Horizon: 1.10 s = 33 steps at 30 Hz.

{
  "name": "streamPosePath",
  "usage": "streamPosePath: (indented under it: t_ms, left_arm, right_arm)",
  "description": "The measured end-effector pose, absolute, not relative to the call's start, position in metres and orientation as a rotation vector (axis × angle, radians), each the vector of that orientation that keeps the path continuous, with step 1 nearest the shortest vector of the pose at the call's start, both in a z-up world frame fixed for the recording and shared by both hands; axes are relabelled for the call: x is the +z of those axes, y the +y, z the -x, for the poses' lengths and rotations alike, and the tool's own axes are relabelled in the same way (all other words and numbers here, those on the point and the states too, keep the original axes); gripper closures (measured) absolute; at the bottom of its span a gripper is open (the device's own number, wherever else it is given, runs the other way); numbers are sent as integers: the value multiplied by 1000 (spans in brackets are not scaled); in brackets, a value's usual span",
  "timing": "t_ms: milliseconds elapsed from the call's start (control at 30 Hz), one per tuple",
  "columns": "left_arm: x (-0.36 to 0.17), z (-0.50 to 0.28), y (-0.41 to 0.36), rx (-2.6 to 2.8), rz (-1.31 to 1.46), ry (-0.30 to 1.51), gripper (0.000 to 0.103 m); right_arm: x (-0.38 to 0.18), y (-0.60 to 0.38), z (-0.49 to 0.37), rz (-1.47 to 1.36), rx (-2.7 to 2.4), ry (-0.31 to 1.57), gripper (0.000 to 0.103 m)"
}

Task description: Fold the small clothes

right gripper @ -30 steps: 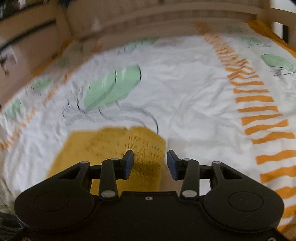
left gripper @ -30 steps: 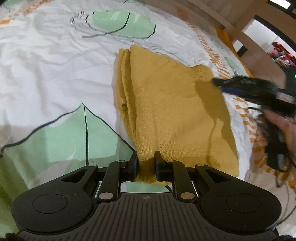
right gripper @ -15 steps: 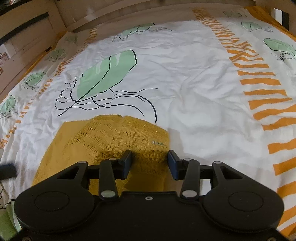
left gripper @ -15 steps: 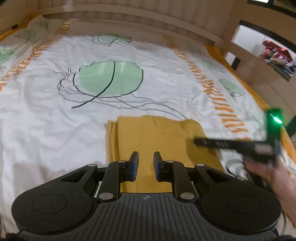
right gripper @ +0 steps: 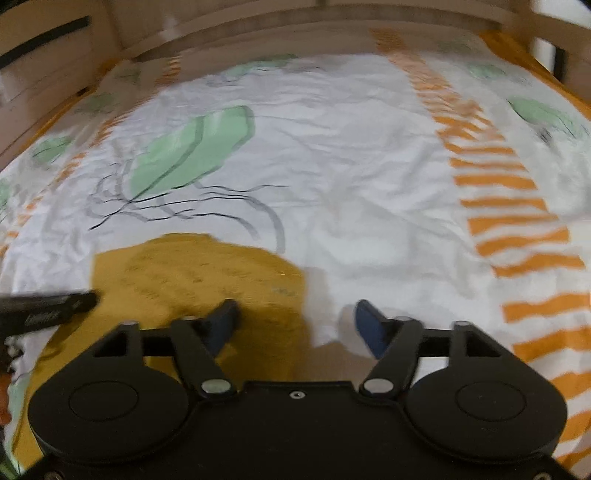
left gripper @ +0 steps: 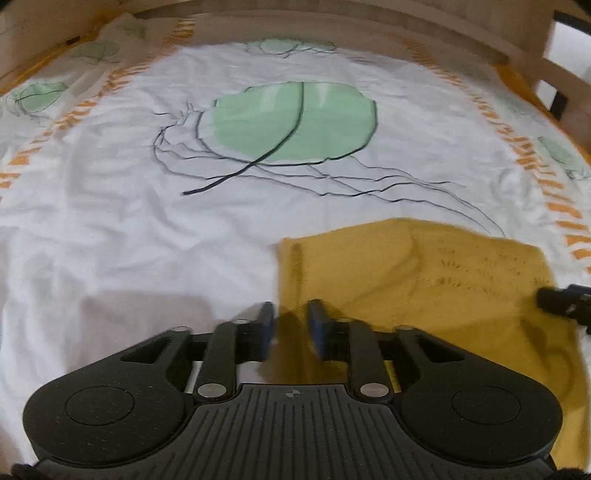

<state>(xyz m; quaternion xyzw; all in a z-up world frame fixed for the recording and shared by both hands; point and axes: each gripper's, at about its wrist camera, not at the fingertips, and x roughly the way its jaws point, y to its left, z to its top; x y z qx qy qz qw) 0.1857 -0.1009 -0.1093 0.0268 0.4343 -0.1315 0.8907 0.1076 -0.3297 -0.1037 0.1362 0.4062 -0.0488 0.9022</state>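
A folded mustard-yellow knit garment (left gripper: pixel 436 295) lies flat on the bed sheet (left gripper: pixel 147 229). In the left wrist view my left gripper (left gripper: pixel 291 328) hovers over the garment's near left edge, its jaws a small gap apart and empty. The tip of my right gripper (left gripper: pixel 565 301) shows at the right edge there. In the right wrist view the garment (right gripper: pixel 199 280) lies lower left, and my right gripper (right gripper: pixel 295 325) stands wide open over its right edge, empty. My left gripper's tip (right gripper: pixel 44 306) shows at the far left.
The white sheet has green leaf prints (left gripper: pixel 295 122) and orange stripe bands (right gripper: pixel 517 229). A wooden bed frame (left gripper: pixel 332 26) runs along the far side and the right side (left gripper: pixel 554 74).
My right gripper has opened wide and let the garment lie. Both grippers have pulled back and up from the cloth; the left one has shifted to the garment's left edge.
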Motion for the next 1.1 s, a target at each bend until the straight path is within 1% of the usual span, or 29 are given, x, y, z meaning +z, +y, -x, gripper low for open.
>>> streamPosePath:
  t_ms: [100, 233, 267, 333, 367, 400, 467, 567, 667, 867, 1100]
  left_arm:
    - [-107, -183, -91, -283, -10, 905, 77]
    - [-92, -173, -92, -286, -32, 892, 78]
    - [-87, -170, -92, -289, -31, 889, 78]
    - [-74, -156, -88, -290, -39, 871, 78]
    - [-69, -154, -89, -282, -49, 860, 78]
    - [-61, -146, -87, -269, -67, 839, 78]
    - [-48, -130, -81, -245, -107, 793, 77]
    - [-35, -112, -80, -208, -175, 757, 77]
    - [-27, -96, -80, -172, -223, 738, 76]
    - [-24, -73, -80, -164, -295, 800, 75]
    - [-25, -42, -71, -239, -234, 827, 75]
  right_arm:
    - [-108, -338, -109, -355, -92, 854, 27]
    - [-100, -333, -104, -298, -86, 820, 26]
    - [-96, -332, -100, -281, -94, 801, 23]
    - [-87, -330, -92, -235, -122, 768, 22]
    - [-84, -329, -88, -221, -130, 753, 18]
    - [-80, -327, -83, -213, -140, 734, 11]
    - [-72, -326, -70, -216, -155, 698, 5]
    - [-60, -323, -54, -220, -164, 677, 1]
    - [-48, -317, -35, -238, -158, 638, 0]
    - [-36, -295, 6, -313, -129, 610, 0]
    - [-31, -266, 44, -321, -123, 639, 0]
